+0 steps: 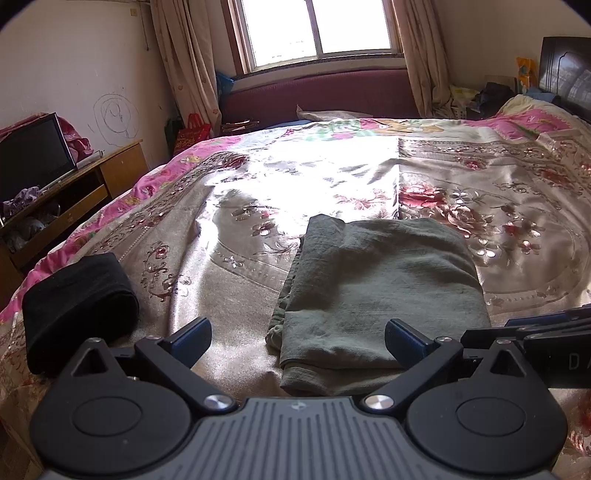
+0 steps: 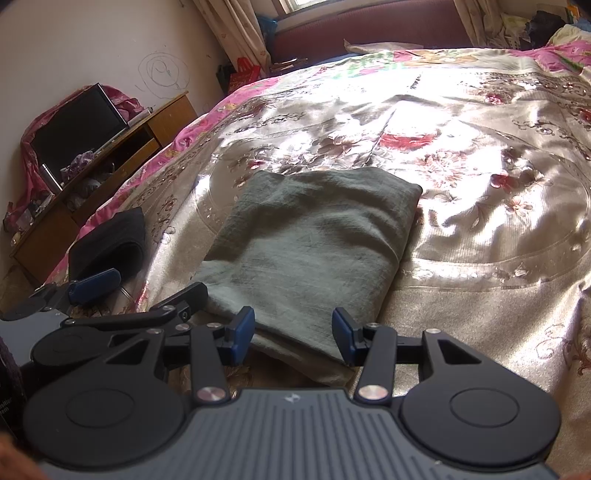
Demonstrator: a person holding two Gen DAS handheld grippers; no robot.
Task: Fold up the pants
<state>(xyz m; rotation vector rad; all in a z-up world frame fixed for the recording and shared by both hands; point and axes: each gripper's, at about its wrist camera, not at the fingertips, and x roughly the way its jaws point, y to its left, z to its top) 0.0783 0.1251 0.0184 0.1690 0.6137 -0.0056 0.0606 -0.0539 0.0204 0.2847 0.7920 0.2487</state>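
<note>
A grey-green pair of pants, folded into a thick rectangular bundle of soft woven cloth, lies on the shiny beige bedspread with its red and pink flower pattern, near the edge of the bed closest to both cameras. In the left wrist view the left gripper hangs just above the near end of the bundle with its two blue-padded fingers spread wide; nothing is between them, and the pants' near left corner sits in the gap below. The right gripper is about half open, its blue pads either side of the near edge of the pants, apart from the cloth and gripping nothing. Part of the left gripper shows at the left in the right wrist view. A black folded garment rests on the bedspread to the left, well apart from the pants. Beyond the bed stand a wooden cabinet with a dark screen on it, a maroon sofa and a bright window with beige curtains.
</note>
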